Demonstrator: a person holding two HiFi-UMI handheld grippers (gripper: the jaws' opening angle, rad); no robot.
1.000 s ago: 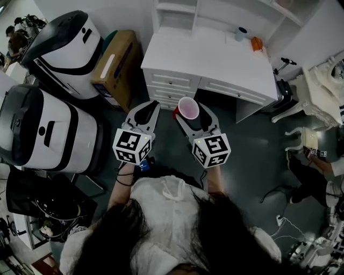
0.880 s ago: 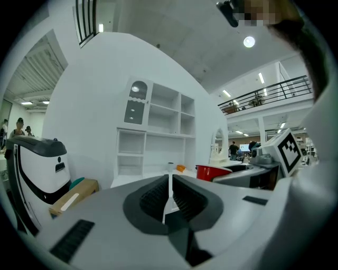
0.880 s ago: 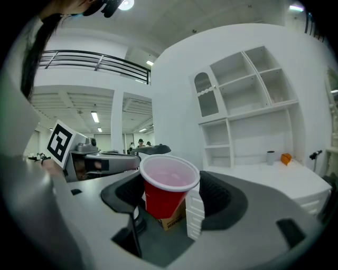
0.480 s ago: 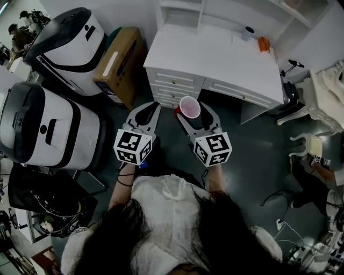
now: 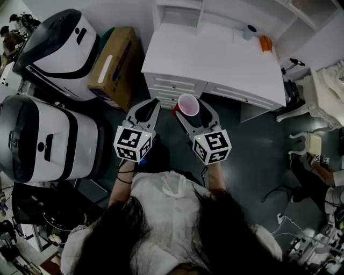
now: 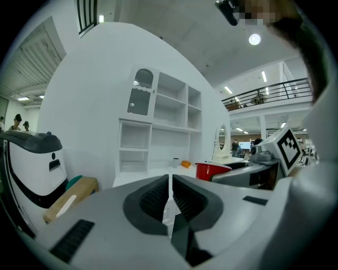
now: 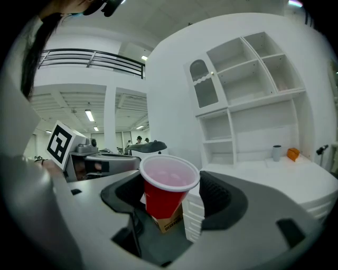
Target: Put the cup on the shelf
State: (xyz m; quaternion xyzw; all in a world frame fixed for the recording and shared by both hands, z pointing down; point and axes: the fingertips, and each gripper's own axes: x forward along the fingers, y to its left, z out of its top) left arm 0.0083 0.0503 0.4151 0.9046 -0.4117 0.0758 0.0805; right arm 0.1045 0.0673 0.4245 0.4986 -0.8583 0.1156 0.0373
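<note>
cup (image 7: pixel 165 183): red disposable party cup, thin plastic wall by the look of it, so I judge it very light and easy to crush. Inside reads pale pink and looks empty, so no slosh to worry about. Taper means it can slide through the pads if the squeeze is too soft, and it ovals if too hard. Best hold is on the upper wall just under the rolled rim, where it's stiffest. That's about where I have it

right gripper (image 7: pixel 170 203): jaws a cup-width apart, closed onto the cup from both sides, with the cup upright and mouth up. Left pad is clearly on the wall. The right pad looks to meet it near the rim, though I can't see that contact cleanly. The cup is carried in the air, nothing under it but dark floor

left gripper (image 6: pixel 170 196): jaws closed down to a thin slit, nothing between them, holding nothing. It's parked just beside the right one, not touching the cup

position: in the head view the cup (image 5: pixel 188 107) sits at the front edge of the white desk (image 5: pixel 215 56), by the drawers. The shelf (image 5: pixel 217 13) is at the back of the desk, well apart from the cup. A small grey cylinder (image 5: pixel 248 32) and an orange item (image 5: pixel 265 43) stand near the shelf's right end; the open compartments (image 7: pixel 248 79) look free

my read: transport not finished, placement not yet started. Keep grip force low and the cup level
</note>
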